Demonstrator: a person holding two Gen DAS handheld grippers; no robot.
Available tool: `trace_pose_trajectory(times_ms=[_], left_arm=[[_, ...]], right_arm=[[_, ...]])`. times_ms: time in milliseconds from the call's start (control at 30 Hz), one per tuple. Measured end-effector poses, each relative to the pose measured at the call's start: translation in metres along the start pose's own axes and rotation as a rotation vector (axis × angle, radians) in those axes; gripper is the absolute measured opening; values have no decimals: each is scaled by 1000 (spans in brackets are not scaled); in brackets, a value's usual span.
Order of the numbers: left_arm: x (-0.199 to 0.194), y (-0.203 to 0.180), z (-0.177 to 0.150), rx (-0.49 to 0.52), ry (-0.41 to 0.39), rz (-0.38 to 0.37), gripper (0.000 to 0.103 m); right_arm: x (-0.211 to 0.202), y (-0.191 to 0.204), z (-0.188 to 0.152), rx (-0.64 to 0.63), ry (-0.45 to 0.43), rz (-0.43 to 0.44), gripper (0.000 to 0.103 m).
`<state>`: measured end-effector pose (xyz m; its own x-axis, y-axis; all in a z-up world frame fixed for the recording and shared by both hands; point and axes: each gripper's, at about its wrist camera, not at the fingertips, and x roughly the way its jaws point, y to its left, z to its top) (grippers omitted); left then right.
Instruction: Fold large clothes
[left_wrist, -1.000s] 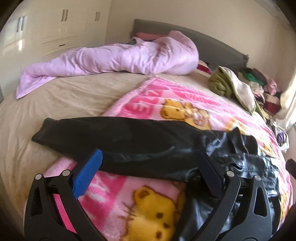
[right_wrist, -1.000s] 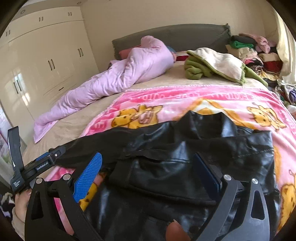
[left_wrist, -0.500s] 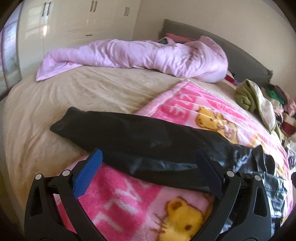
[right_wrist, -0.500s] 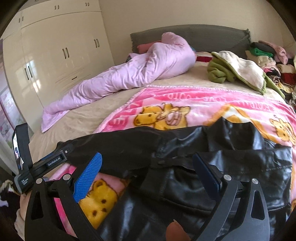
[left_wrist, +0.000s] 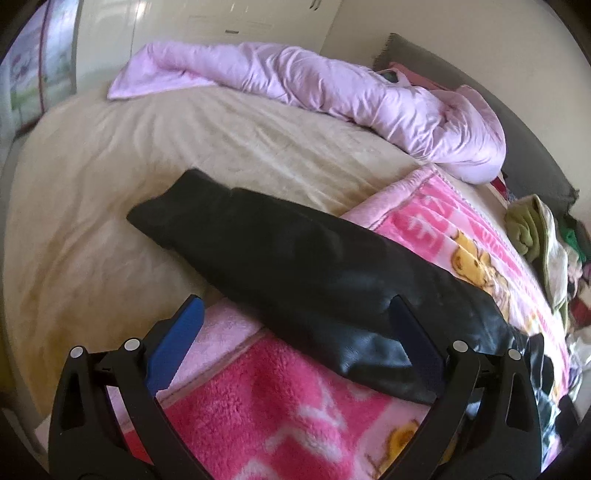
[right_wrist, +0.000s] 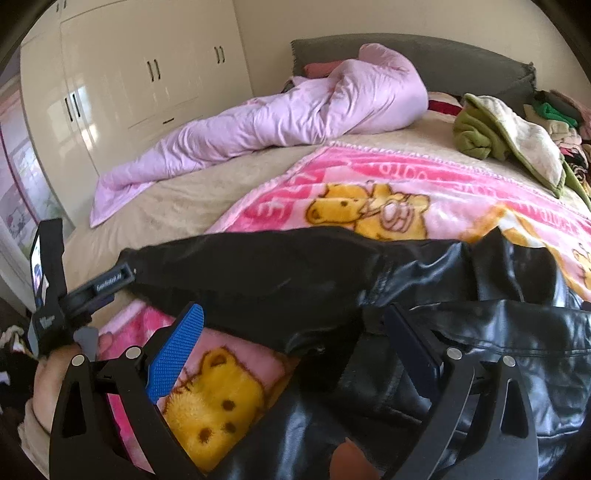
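At the far left of my right camera's view I see my left hand (right_wrist: 55, 373) wrapped around the handle of my left gripper (left_wrist: 295, 325), which points across the beige sheet (left_wrist: 110, 206) toward the cuff of the black jacket (right_wrist: 443, 332). From that gripper's own camera its two fingers stand wide apart, released, with nothing between them; the sleeve (left_wrist: 288, 266) lies stretched out flat just ahead of the tips, its cuff on the beige sheet and the rest of it running to the right onto the pink cartoon blanket (left_wrist: 280, 406). Whether the right-hand finger actually touches the sleeve I cannot tell, since dark pad and dark leather blur together there. Moving right, my right gripper (right_wrist: 295, 325) is also spread open and holds nothing; it hovers over the shoulder of the jacket, whose body lies crumpled on the blanket below and to the right of it. Beyond, a lilac quilt (right_wrist: 295, 114) is bunched along the far side of the bed near the grey headboard (right_wrist: 461, 59), and at the right edge sits a green and cream garment (right_wrist: 506, 136) beside a pile of clothes (right_wrist: 561, 118).
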<state>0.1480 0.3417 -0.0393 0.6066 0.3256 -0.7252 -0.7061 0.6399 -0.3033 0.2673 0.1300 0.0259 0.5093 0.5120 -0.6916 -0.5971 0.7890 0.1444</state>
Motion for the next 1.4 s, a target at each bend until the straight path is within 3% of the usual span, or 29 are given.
trace_pose_trajectory(times_ms=[300, 467, 500, 533, 633, 733, 833, 1167, 1400], left_arm=[[40, 30, 12, -90, 58, 19, 94], [61, 54, 19, -196, 62, -74, 92], [62, 55, 21, -202, 59, -82, 87], [62, 55, 24, -203, 55, -83, 67], [61, 52, 27, -199, 41, -85, 34], [52, 52, 29, -192, 3, -109, 11], [36, 47, 36, -178, -39, -158, 3], [-40, -7, 52, -53, -178, -318, 0], [-86, -58, 42, 59, -217, -413, 0]], right_arm=[[10, 9, -14, -29, 26, 7, 97], [-4, -5, -18, 6, 10, -2, 97], [-6, -8, -18, 15, 8, -8, 97], [-10, -13, -19, 31, 3, -18, 97], [-20, -25, -20, 62, -14, -33, 97], [-33, -36, -23, 90, -37, -46, 97], [-42, -46, -27, 119, -53, -50, 97], [-94, -101, -75, 304, -90, -81, 97], [-141, -134, -115, 407, -141, -156, 97]])
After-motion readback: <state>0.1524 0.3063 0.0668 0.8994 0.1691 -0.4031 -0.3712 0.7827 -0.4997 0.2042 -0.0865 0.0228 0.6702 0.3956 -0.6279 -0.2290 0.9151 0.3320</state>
